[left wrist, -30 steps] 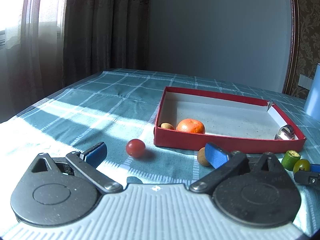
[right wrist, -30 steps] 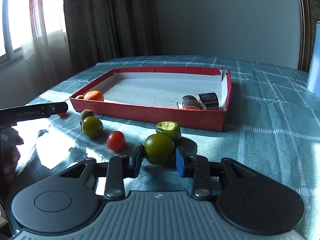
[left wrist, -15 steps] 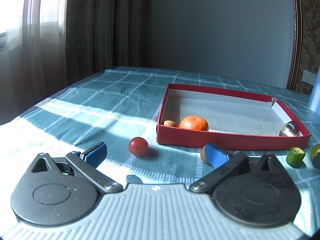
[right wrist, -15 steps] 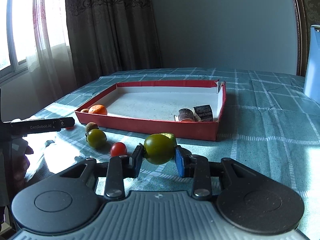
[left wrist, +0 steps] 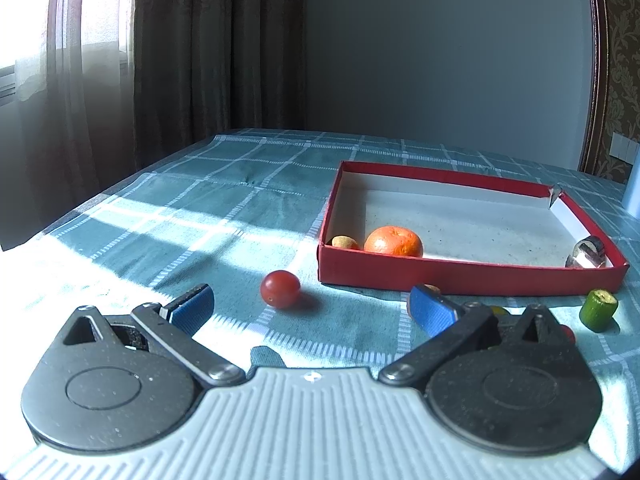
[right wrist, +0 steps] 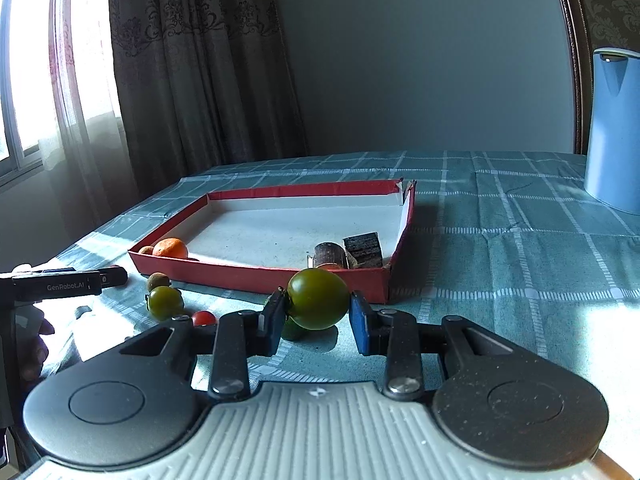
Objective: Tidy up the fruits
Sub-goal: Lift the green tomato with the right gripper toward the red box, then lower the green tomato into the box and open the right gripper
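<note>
The right gripper (right wrist: 318, 316) is clamping a green tomato (right wrist: 318, 298) between its two pads, at the lower centre of the right wrist view. A second ago the tomato was sitting low on the surface (right wrist: 500, 264) beside the green stub; now it is hanging clear of the cloth, its shadow lying beneath it, and it is overlapping the near red wall of the box (right wrist: 256, 278). So the gripper is lifting and carrying the fruit toward the box, and the grip is holding without slipping.

Just behind the tomato, inside the box's right corner, two dark brown chunks (right wrist: 348, 254) are lying. An orange (right wrist: 170, 249) and a small tan fruit (right wrist: 146, 250) are sitting in the box's left corner. To the lower left, outside the box, another green tomato (right wrist: 165, 302), a red tomato (right wrist: 204, 317) and a brown fruit (right wrist: 158, 281) are waiting on the cloth.

The left gripper (left wrist: 312, 306) is standing wide open and empty, low in the left wrist view, barely shifting over the second. A red tomato (left wrist: 280, 289) is lying just ahead between its pads, and the green stub (left wrist: 598, 310) is standing at the right edge.

Judging from this, one more fruit is about to go over the wall, with several loose ones left to collect afterwards.
</note>
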`<state>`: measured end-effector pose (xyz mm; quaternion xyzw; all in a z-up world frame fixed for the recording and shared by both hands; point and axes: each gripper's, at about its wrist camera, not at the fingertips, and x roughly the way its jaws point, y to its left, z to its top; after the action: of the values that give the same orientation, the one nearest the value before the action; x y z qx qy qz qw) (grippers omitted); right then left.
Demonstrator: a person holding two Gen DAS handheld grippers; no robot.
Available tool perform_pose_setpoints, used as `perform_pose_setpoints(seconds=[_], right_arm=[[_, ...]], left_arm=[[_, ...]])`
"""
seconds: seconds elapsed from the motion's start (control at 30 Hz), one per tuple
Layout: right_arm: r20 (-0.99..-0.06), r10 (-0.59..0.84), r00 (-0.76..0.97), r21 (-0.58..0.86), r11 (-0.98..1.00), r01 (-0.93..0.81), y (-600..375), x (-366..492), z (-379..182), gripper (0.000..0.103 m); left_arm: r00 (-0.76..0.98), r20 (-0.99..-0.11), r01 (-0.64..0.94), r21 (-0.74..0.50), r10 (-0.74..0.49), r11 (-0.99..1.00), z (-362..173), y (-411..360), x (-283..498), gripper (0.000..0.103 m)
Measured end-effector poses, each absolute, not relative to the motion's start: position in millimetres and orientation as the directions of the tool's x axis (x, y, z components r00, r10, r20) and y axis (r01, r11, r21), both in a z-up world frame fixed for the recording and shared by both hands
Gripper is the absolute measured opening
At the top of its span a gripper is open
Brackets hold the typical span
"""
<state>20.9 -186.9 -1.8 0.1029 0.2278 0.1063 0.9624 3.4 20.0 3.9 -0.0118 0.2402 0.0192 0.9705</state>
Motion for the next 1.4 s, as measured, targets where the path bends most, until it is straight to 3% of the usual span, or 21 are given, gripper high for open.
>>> perform_pose_setpoints(seconds=[0.57,1.03,1.2,1.4], right_arm=[[-0.324,0.216,0.921,0.247,0.959,-0.138,-222.7,63.9,59.1,0.033],[-0.533,0.189,0.825,0.147,0.981,-0.129,-192.2,155.1,13.4,0.033],[-0.582,0.146,0.800,0.103,0.989,-0.106,-186.1,174.1,-3.5,0.033],[-0.571,0.151,0.807,0.120,0.988,-0.100,-189.7,177.4,-10.8,0.034]], left_arm=[[0.883,-0.469,-0.045,-0.012,0.034,0.999,2.8,20.2,3.9,0.103],[0.882,-0.471,-0.042,-0.022,0.027,0.999,2.9,21.7,4.7,0.103],[0.881,-0.472,-0.041,-0.021,0.027,0.999,2.6,21.2,4.7,0.103],[0.875,-0.483,-0.011,-0.038,-0.009,0.999,2.0,22.3,4.9,0.103]])
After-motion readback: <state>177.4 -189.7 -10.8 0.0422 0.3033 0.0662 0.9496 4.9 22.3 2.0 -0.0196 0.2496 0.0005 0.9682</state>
